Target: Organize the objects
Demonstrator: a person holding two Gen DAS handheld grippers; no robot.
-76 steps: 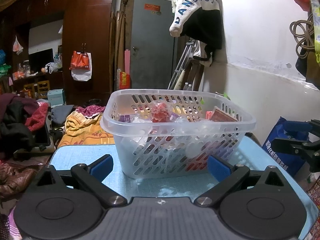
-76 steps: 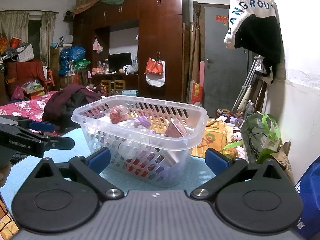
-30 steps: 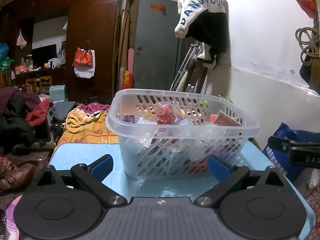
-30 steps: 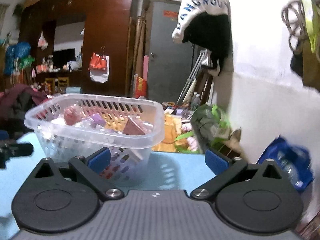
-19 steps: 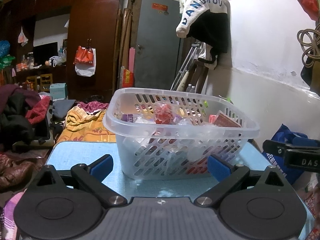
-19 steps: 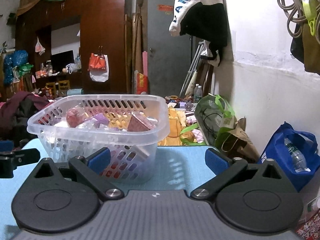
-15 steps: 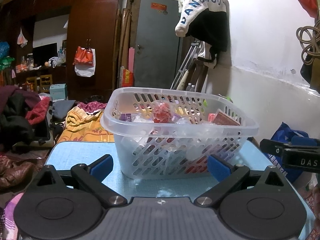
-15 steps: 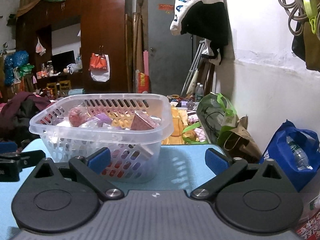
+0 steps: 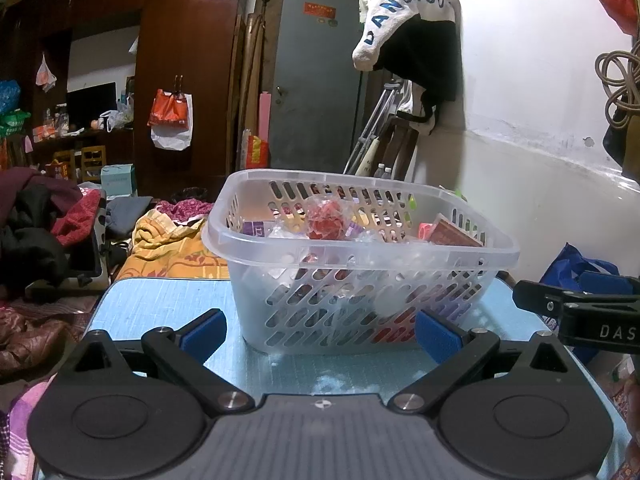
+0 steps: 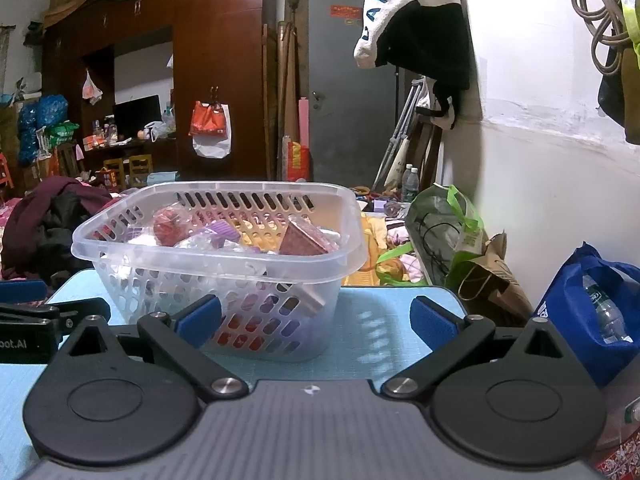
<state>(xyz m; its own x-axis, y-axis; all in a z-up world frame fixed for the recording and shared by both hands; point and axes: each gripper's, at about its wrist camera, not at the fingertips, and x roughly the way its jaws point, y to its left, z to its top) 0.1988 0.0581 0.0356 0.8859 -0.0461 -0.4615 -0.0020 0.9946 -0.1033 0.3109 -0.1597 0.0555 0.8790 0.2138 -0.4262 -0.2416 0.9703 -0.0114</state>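
A clear plastic basket with slotted sides (image 9: 360, 280) sits in the middle of the left wrist picture, on a light blue tabletop (image 9: 160, 304). In the right wrist picture the same basket (image 10: 216, 268) sits left of the middle. It is full of small things. A red crinkly ball in a clear wrapper (image 9: 326, 222) lies on top near the middle. A dark red box (image 10: 302, 240) leans at the right side of the pile, and a purple packet (image 10: 222, 230) lies between them. What the things lower down are, I cannot tell through the slots.

The left gripper (image 9: 320, 330) is at the bottom of its picture. Its jaws are spread wide, with the near side of the basket just ahead, between the two blue pads (image 9: 202, 334). They hold nothing.

The right gripper (image 10: 316, 316) is at the bottom of its picture too. Its jaws are also spread wide and hold nothing. The basket's right corner is in front of its left pad.

Each gripper shows in the other's picture as a black arm at the edge.

A white and black jacket with blue letters (image 9: 412, 28) hangs on the wall at the upper right. A blue bag (image 10: 592, 304) sits at the lower right, beside the tabletop.
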